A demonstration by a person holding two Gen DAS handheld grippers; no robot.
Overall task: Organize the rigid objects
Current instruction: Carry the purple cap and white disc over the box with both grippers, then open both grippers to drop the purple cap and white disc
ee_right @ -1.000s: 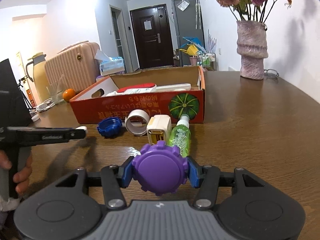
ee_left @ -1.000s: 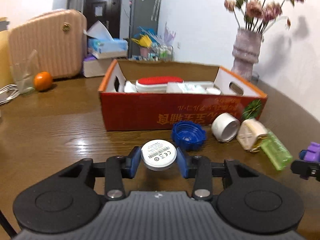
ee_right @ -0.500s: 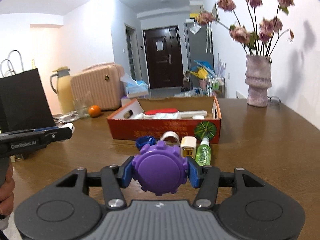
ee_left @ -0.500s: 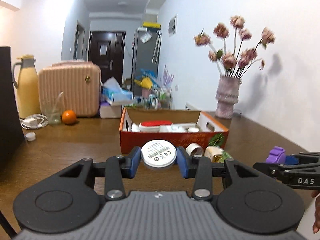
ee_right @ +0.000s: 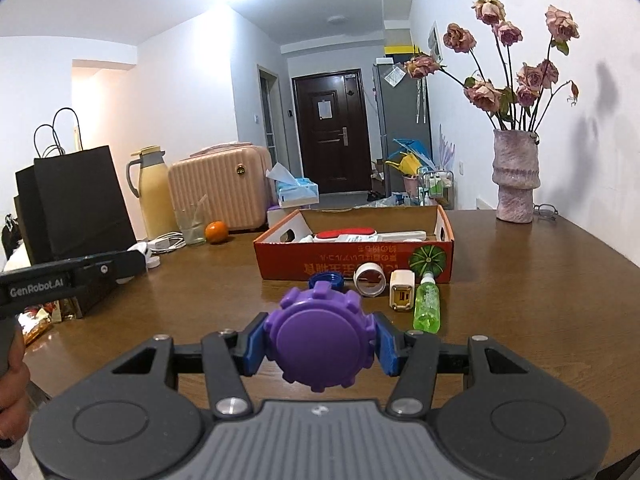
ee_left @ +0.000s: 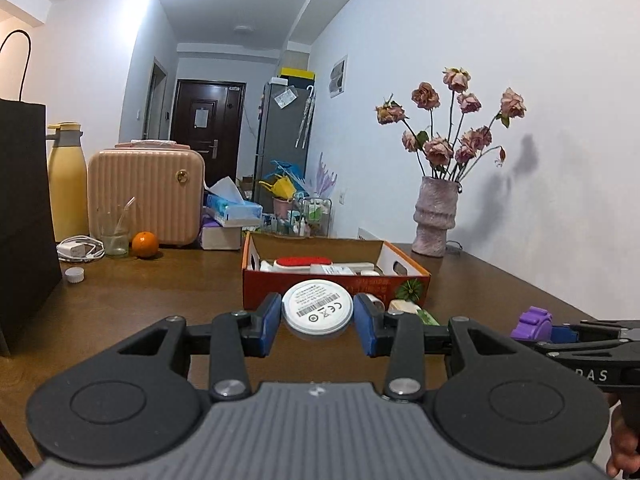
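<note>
At the lower centre of the left wrist view, the left gripper (ee_left: 317, 317) has its blue pads clamped on a white round disc (ee_left: 317, 312) whose label carries a barcode and a CE mark; the smaller print is too fine to read. Low in the middle of the right wrist view, the right gripper (ee_right: 321, 340) pinches a purple ridged cap (ee_right: 321, 340) between its pads. Above it, mid-frame, an orange cardboard box (ee_right: 356, 266) bears upside-down yellow characters and a green melon picture. Along its front wall lie a blue cap (ee_right: 326, 280), a white ring (ee_right: 370, 278), a cream plug adapter (ee_right: 401, 290) and a green bottle (ee_right: 427, 304). At the left edge, the other gripper's body reads "GenRobot.AI".
</note>
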